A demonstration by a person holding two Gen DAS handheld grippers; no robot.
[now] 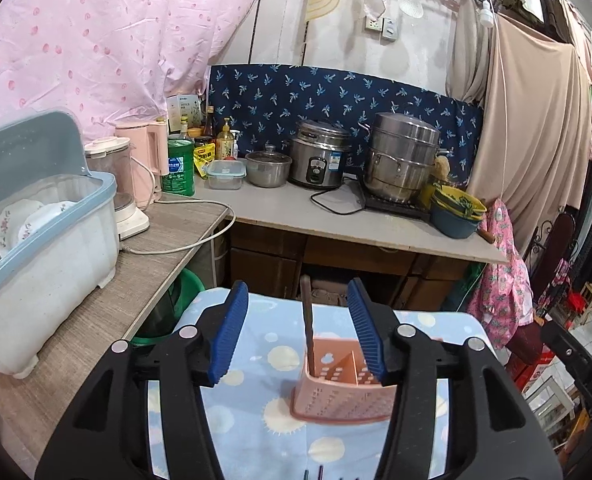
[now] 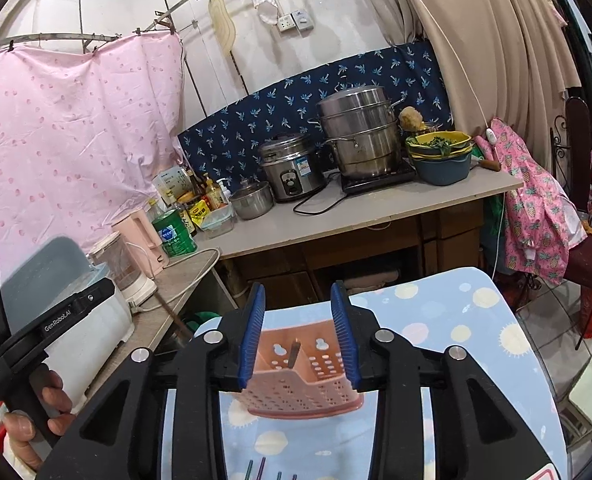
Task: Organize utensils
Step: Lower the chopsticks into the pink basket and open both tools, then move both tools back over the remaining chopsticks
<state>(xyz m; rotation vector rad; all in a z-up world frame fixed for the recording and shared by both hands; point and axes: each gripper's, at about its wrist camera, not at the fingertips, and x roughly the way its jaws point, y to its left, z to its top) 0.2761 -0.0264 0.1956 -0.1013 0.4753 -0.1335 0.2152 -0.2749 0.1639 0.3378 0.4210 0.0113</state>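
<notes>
in the left wrist view the left gripper (image 1: 297,334) is standing with its blue pads apart and pressing on nothing; a dark utensil (image 1: 307,324) is sticking up between them, its lower end sitting down in the pink holder (image 1: 337,392), so it looks let go into the left compartment. the holder is resting on the blue dotted cloth (image 1: 256,360), close in front, probably so things can be dropped in from above. a few thin sticks (image 1: 313,473) are showing at the bottom edge

in the right wrist view the right gripper (image 2: 297,334) is also hanging released, its pads framing the holder (image 2: 299,376) without touching it, nothing gripped. the utensil tip (image 2: 294,354) is leaning inside. more sticks (image 2: 264,470) are lying near the lower edge, likely waiting. a hand (image 2: 36,420) is holding the left gripper's handle at the left
</notes>
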